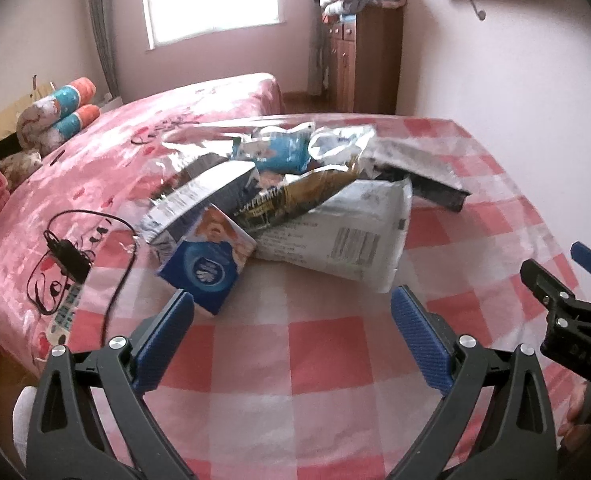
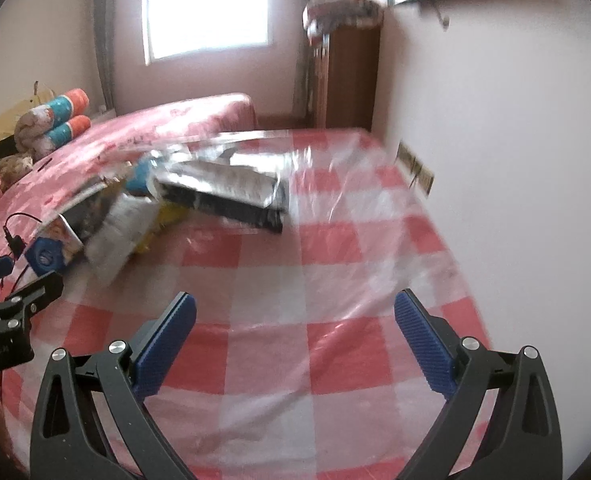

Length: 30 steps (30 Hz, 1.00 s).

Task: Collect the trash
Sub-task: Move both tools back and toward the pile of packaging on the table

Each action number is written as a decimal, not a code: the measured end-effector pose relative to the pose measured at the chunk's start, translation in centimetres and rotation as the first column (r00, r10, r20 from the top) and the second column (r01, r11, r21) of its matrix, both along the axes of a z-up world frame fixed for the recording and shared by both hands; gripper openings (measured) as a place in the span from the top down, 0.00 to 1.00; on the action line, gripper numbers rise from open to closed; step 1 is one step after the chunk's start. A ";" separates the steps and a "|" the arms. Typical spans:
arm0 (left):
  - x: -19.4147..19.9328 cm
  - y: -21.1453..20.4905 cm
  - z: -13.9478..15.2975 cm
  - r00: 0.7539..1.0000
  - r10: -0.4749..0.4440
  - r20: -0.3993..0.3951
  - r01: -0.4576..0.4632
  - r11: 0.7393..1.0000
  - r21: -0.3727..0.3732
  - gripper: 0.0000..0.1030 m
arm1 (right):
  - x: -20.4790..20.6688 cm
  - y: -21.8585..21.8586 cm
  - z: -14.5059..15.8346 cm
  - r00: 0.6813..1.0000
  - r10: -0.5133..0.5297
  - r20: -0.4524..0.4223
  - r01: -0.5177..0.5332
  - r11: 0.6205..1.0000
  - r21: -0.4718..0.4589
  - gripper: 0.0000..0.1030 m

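Both claws, left (image 1: 291,334) and right (image 2: 295,336), stood wide and empty over the pink-checked desk (image 1: 315,360) near crumpled foil-and-paper wrappers (image 1: 279,200).

Tablecloth (image 1: 327,344) – pink/white check. Bedspread (image 1: 95,148) – pink w/ dark cartoon print. Carton (image 1: 205,264) blue. Big wrapper (image 1: 335,236) white, black barcode. Pouch (image 1: 275,152) light blue. Gripper pads (image 1: 419,344) blue, ribbed; arms black. Cabinet (image 1: 371,60) brown.

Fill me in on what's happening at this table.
A person holds two grippers over a pink checked table beside a bed. The left hand-held gripper and right hand-held gripper are both open and empty. Ahead lies a heap of trash: a blue carton, a white bag and foil wrappers. Nothing is picked up yet.
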<state>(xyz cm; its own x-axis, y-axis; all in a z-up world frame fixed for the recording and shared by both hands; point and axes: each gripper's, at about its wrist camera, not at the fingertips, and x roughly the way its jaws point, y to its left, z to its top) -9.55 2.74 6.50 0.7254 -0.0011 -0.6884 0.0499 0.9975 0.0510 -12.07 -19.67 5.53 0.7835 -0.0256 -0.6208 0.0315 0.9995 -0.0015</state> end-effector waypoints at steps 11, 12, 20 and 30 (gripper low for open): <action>-4.2 0.6 4.1 0.993 -0.002 0.116 -0.001 1.000 0.027 0.04 | -6.2 1.2 6.4 0.973 0.013 0.232 -0.003 0.999 -0.044 0.05; -4.7 1.0 4.5 0.991 0.002 0.133 -0.006 1.000 0.027 0.04 | -6.5 1.5 6.9 0.970 0.019 0.241 -0.009 0.999 -0.044 0.05; -7.1 2.4 6.6 0.979 0.025 0.203 -0.032 0.999 0.033 0.04 | -9.0 2.9 9.2 0.955 0.051 0.293 -0.039 0.998 -0.049 0.05; -8.8 4.2 7.9 0.965 0.061 0.254 -0.067 0.998 0.017 0.04 | -11.2 3.2 11.6 0.940 0.042 0.337 -0.022 0.998 -0.061 0.05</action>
<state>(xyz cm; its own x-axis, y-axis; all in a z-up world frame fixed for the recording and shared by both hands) -18.31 6.97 14.40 0.8742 0.0660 -0.4811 -0.0317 0.9964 0.0789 -23.23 -16.51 17.17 0.9481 -0.0238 -0.3172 0.0078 0.9986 -0.0517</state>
